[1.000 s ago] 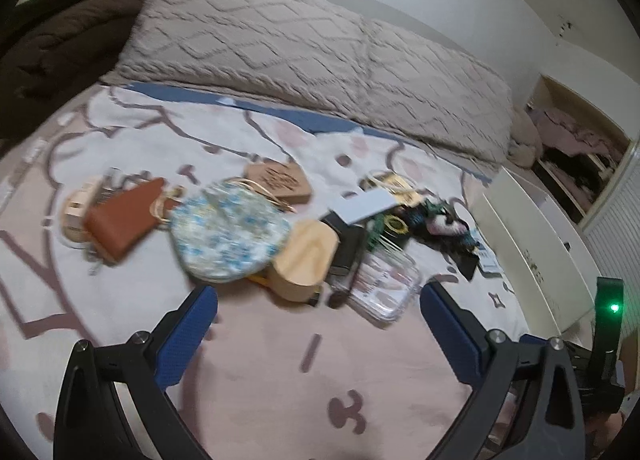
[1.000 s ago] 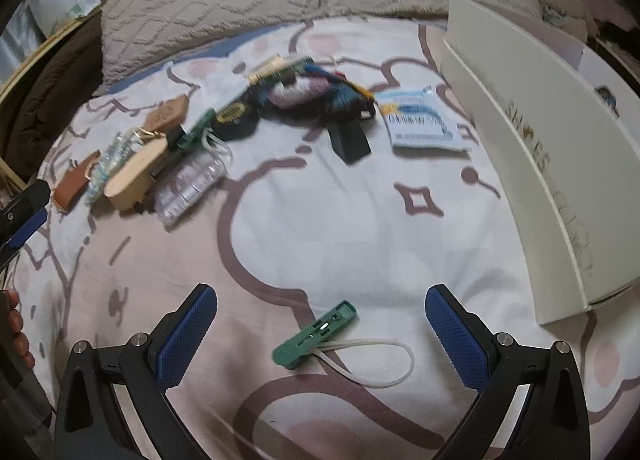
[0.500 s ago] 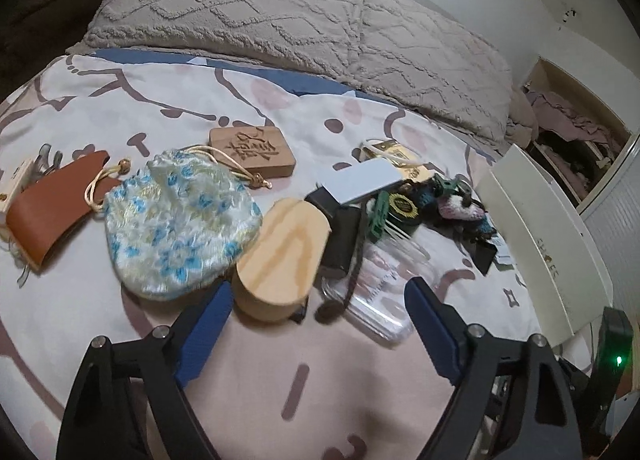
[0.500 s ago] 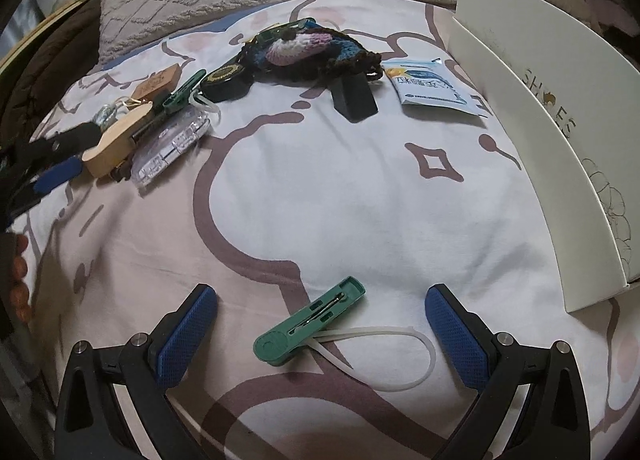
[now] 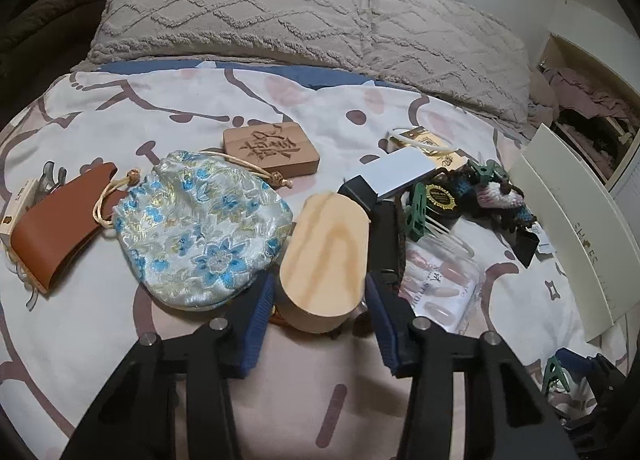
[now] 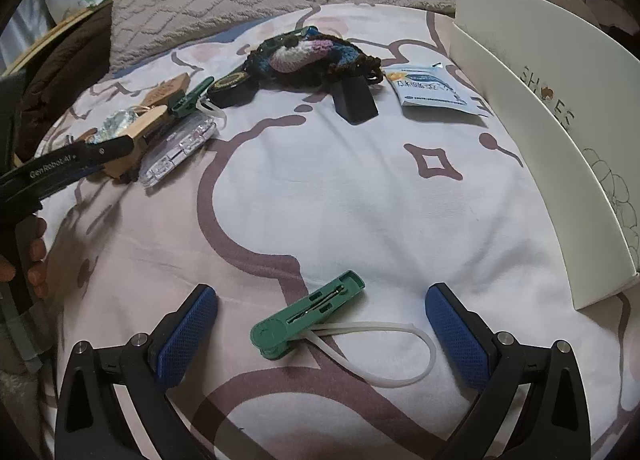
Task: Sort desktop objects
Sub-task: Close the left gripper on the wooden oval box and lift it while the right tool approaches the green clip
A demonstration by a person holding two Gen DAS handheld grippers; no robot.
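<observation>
Wooden box (image 5: pixel 326 256), lying on the bed between the floral pouch (image 5: pixel 200 226) and a clear case (image 5: pixel 440 280), sits between the closing fingers of the left gripper (image 5: pixel 320 324), which next must clamp firmly and lift, while the right gripper (image 6: pixel 320 340) hovers wide open over a green clip (image 6: pixel 306 314)

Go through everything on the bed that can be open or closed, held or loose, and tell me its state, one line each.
Left gripper: closing, fingers either side of the wooden oval box, contact unclear.
Wooden oval box: lid on.
Floral drawstring pouch: lying flat, cord loose.
Clear nail case: closed, flat.
Right gripper: open, holding nothing.
Green clip: lying free between the right fingers, untouched.
White shoe box: open.
</observation>
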